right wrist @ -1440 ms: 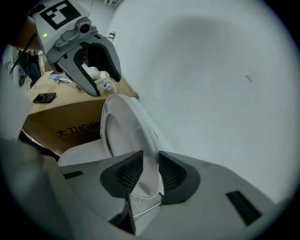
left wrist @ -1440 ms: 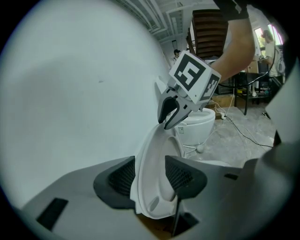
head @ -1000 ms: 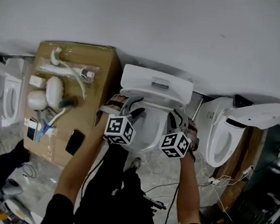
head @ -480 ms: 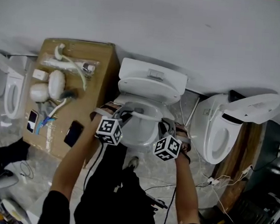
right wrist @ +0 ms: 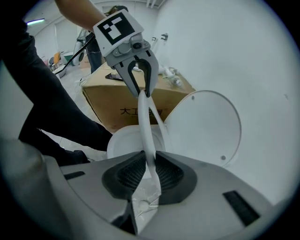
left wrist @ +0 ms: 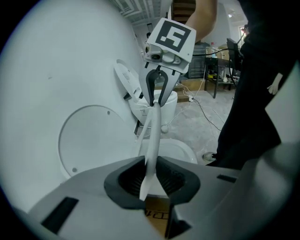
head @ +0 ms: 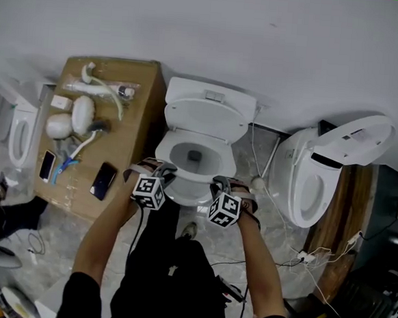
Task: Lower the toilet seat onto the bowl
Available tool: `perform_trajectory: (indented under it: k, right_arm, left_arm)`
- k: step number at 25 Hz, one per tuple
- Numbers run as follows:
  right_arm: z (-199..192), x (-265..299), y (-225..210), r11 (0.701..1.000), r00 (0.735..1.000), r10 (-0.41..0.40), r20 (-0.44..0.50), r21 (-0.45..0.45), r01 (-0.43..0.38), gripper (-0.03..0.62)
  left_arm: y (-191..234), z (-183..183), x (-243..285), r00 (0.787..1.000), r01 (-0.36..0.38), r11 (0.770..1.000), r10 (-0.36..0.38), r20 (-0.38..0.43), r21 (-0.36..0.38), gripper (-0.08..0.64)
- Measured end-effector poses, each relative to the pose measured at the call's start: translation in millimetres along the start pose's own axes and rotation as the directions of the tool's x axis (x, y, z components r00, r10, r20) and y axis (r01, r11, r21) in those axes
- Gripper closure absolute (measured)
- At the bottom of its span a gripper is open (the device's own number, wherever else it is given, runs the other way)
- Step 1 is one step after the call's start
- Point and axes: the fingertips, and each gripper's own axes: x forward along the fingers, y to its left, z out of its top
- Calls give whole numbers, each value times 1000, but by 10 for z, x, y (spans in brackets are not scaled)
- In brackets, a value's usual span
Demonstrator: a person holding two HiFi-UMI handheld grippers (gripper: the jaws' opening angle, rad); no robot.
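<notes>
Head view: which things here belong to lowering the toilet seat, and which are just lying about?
Job: toilet seat; bowl; left gripper and right gripper, both gripping the seat's edge, jaws just eased slightly wider.
Lying about: cardboard box; black phone; second toilet.

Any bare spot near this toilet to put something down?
Bare: the right strip of the cardboard box, between the brush and the toilet. Crowded: the box's left and front, with white parts, a black phone and a second phone. A cable crosses the floor right of the toilet.
</notes>
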Motion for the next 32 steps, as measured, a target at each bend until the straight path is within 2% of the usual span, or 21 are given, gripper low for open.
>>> perform_trajectory:
  k: [6, 14, 17, 21, 24, 32]
  right_arm:
    - [-122, 100, 343, 998, 999, 12, 31, -57, -11, 506]
    - [-246, 408, 926, 992, 995, 88, 46, -96, -83, 482]
    - [-336, 564, 1166, 988, 996, 88, 34, -128, -83, 479]
    - [-436, 773, 1426, 987, 996, 84, 36, -140, -78, 472]
    - [-530, 963, 1633, 983, 997, 70, 18, -171, -66, 472]
    - [-770, 1520, 2074, 983, 999, 26, -43, -178, -33, 465]
  left_arm:
    - [-336, -64, 117, 999, -31, 999, 30, -36, -17, 468]
    - [-971, -367, 376, 992, -12, 995, 23, -121, 94, 460]
    - [-1185, -436, 491, 992, -15, 992, 31, -122, 128, 454]
    - [-1424, -568, 658, 994, -31, 992, 44, -103, 126, 445]
    - [-1654, -701, 830, 994, -6, 990, 21, -107, 141, 438]
    - [-2116, -1036, 1286, 992, -23, 980, 46, -113, 196, 439]
